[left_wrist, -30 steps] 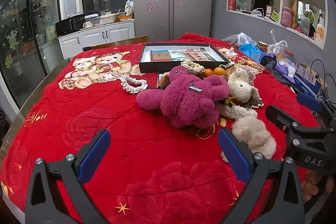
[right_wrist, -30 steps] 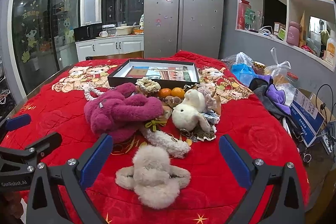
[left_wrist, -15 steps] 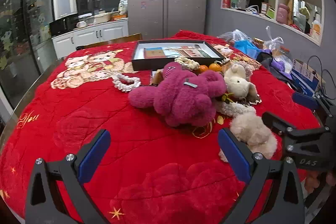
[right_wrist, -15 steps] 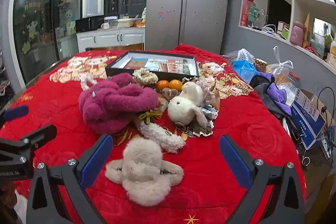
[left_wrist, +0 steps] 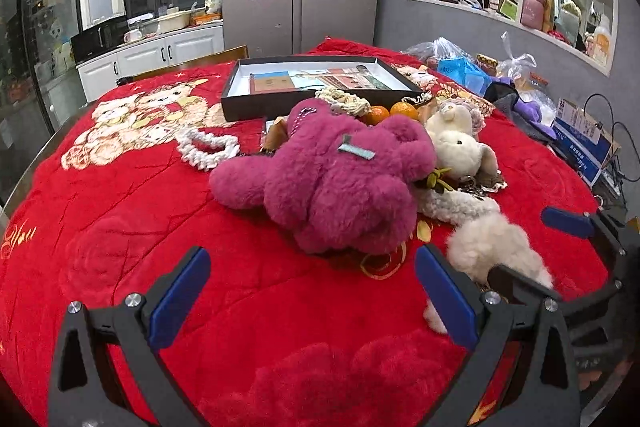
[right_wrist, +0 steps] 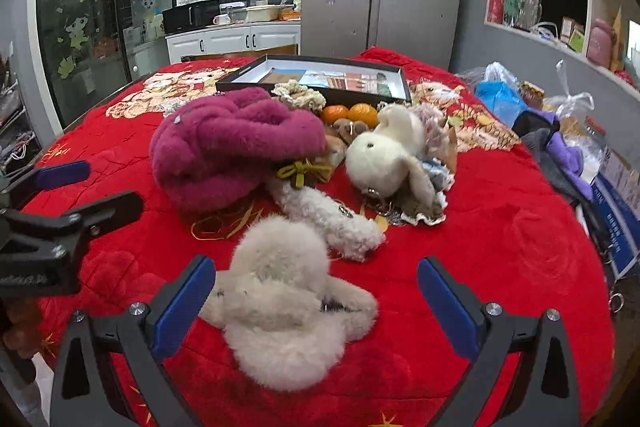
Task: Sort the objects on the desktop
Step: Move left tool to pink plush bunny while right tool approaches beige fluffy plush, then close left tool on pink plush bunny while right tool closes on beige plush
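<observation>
1. The left gripper (left_wrist: pixel 308 297) is held low over the red blanket (left_wrist: pixel 120 211), jaws spread wide, nothing between them; the magenta plush (left_wrist: pixel 332 179) lies just ahead of it.
2. The right gripper (right_wrist: pixel 316 301) is likewise wide open and empty, and the beige fluffy plush (right_wrist: pixel 280 299) is framed between its blue pads (right_wrist: pixel 182 303) without being touched on either side, as far as can be judged.
3. The task's things are found heaped mid-table: the magenta plush, a white plush (right_wrist: pixel 384 155) just to its right, a long cream plush (right_wrist: pixel 328 219) running between them, two oranges (right_wrist: pixel 350 115) behind, and a white knitted ring (left_wrist: pixel 206 149) off to the left.
4. A shallow black box (left_wrist: pixel 240 107) with printed cards inside stands just behind the pile; it is judged the likely destination, though that cannot be confirmed.
5. The step in hand is judged to be the first pick, with the beige plush the natural candidate for the right gripper.
6. For a clean grasp, the gripper should be lowered until the pads bracket the plush's body rather than its loose fur, and closed across the narrower waist.
7. The long cream plush touches or nearly touches the beige one at the far end; a straight upward lift is advised so it is not dragged along.
8. Soft pile compresses, so a firm, full squeeze is called for before lifting.
9. The left gripper is best kept clear of the right one's path.
</observation>
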{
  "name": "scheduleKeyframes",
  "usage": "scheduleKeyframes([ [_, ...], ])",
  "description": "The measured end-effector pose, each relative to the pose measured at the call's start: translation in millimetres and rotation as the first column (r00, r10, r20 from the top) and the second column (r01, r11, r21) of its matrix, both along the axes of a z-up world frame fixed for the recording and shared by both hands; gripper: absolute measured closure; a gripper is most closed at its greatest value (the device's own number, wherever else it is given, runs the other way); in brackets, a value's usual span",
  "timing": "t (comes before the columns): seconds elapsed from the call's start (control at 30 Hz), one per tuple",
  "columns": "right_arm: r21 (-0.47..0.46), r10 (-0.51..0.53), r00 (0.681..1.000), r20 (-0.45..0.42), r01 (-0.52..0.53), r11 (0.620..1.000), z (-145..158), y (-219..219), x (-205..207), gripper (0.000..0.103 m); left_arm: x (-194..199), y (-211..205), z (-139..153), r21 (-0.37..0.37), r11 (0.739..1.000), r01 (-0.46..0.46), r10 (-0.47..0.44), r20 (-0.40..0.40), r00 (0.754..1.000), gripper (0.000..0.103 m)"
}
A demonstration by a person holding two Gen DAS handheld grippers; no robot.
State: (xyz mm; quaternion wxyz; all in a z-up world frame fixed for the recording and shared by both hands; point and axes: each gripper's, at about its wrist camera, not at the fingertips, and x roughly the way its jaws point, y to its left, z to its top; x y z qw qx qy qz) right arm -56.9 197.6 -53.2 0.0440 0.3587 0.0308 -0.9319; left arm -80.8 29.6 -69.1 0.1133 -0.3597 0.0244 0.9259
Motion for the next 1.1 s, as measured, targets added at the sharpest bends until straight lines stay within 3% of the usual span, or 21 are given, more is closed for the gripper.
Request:
scheduleKeyframes([
  [0.4, -0.103, -0.017, 0.997, 0.077, 0.025, 0.994, -20.8, 16.9, -11.8, 0.000, -48.7, 18.6, -9.5, -0.051, 0.999, 0.017, -0.016, 0.024, 1.000, 0.000],
  [0.73, -0.145, -0.016, 0.990, 0.138, 0.036, 0.989, -34.6, 19.0, -21.5, 0.000, -65.4, 18.8, -36.9, -0.001, 1.000, 0.027, -0.027, 0.093, 0.995, 0.000],
  [0.9, -0.180, -0.034, 0.991, 0.128, 0.057, 0.982, -34.6, 25.2, -21.4, 0.000, -62.0, 14.2, -35.4, 0.028, 0.999, 0.027, -0.029, 0.079, 0.996, 0.001],
  [0.97, -0.178, -0.041, 0.992, 0.122, 0.062, 0.982, -33.8, 25.3, -21.3, 0.000, -61.8, 15.0, -35.5, 0.039, 0.998, 0.041, -0.044, 0.084, 0.995, 0.013],
  [1.03, -0.177, -0.042, 0.994, 0.099, 0.060, 0.982, -31.5, 24.1, -19.2, 0.010, -63.6, 15.7, -37.0, 0.054, 0.997, 0.055, -0.060, 0.099, 0.993, 0.028],
  [1.07, -0.183, -0.030, 0.996, 0.082, 0.044, 0.982, -30.4, 22.4, -17.6, 0.026, -63.7, 15.6, -37.6, 0.058, 0.997, 0.056, -0.062, 0.103, 0.993, 0.037],
  [1.1, -0.194, -0.008, 0.998, 0.068, 0.021, 0.981, -29.8, 20.2, -16.5, 0.034, -64.4, 14.2, -38.2, 0.071, 0.996, 0.057, -0.065, 0.109, 0.992, 0.039],
])
